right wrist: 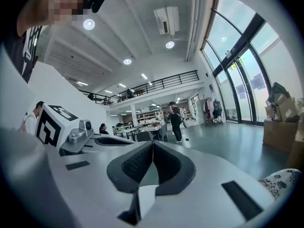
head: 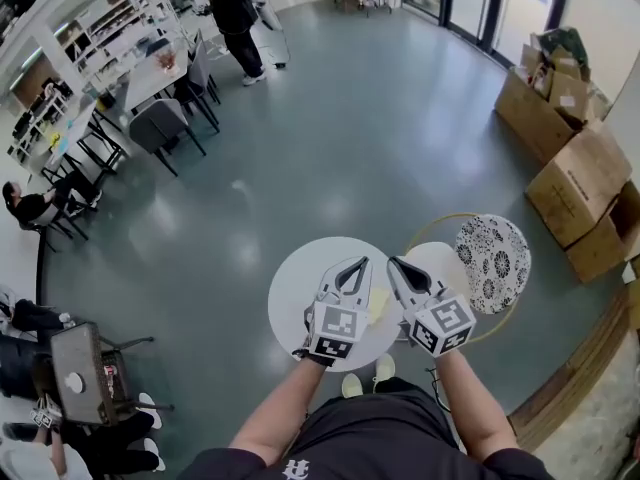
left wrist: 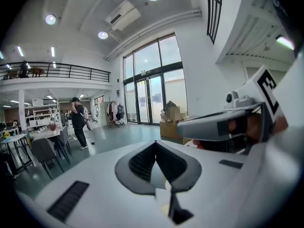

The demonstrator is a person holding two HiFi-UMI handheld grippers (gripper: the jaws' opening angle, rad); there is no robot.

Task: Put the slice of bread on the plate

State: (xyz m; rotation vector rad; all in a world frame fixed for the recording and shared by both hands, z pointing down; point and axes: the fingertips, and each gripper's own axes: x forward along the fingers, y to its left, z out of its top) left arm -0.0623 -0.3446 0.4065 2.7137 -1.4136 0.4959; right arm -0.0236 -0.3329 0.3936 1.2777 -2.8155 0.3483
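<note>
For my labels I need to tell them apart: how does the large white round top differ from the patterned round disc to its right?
The white round top is plain, while the patterned disc carries a black-and-white floral print. The white round top looks larger than the patterned disc in the head view. Both are round.

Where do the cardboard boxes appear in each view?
Head view: cardboard boxes stacked along the right edge, upper half.
Left gripper view: cardboard boxes small, near the centre, against the white wall.
Right gripper view: cardboard boxes at the far right edge, below the tall windows.
Shared landmark: the standing person in dark clothes.
</note>
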